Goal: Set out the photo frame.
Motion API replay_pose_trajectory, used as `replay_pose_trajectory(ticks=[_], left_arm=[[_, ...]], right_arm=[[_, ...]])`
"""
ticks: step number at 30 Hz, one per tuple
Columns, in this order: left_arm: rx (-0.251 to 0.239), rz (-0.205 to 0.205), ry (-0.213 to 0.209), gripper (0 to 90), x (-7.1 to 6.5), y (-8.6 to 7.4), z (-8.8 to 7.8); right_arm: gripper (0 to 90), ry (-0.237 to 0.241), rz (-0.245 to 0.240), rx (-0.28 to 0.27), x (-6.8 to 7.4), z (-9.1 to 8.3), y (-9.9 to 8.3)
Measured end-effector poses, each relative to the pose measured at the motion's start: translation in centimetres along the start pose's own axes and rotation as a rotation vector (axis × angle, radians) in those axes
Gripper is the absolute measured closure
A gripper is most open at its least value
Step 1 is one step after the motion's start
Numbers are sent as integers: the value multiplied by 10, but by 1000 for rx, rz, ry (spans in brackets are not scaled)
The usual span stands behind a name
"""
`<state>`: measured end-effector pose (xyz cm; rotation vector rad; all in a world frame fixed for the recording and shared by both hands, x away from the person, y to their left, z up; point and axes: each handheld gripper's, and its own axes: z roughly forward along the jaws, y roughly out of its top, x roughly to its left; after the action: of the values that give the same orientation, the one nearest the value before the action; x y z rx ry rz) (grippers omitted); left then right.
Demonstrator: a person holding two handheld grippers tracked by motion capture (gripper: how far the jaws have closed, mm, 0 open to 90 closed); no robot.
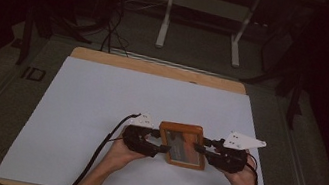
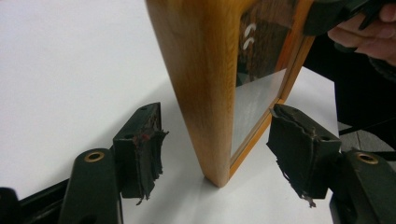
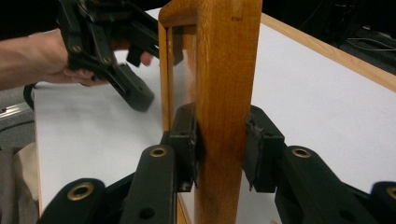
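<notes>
Wooden frame: rectangular, rounded corners, glossy orange-brown grain, glazed panel; standing on edge on white-covered bench. Right hand-held gripper: black, worn pads pinching one frame rail. Left hand-held gripper: frayed rubber pads spread, straddling opposite rail, not touching.

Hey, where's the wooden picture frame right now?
In the high view the wooden frame sits near the front middle of the white table, between the left gripper and right gripper.
</notes>
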<state>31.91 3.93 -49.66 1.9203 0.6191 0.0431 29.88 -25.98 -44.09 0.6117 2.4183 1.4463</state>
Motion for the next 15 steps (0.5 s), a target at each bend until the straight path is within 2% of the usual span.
replay_pose_trajectory(ticks=[8,13,15], left_arm=[[18,-7,-29,347,2,-2,22],[39,13,-35,481,-3,1,29],[46,21,-28,483,-4,2,29]], right_arm=[[679,8,7,-8,-1,-1,-3],[678,4,17,-7,-3,-2,-5],[675,5,24,-9,-4,-3,-6]])
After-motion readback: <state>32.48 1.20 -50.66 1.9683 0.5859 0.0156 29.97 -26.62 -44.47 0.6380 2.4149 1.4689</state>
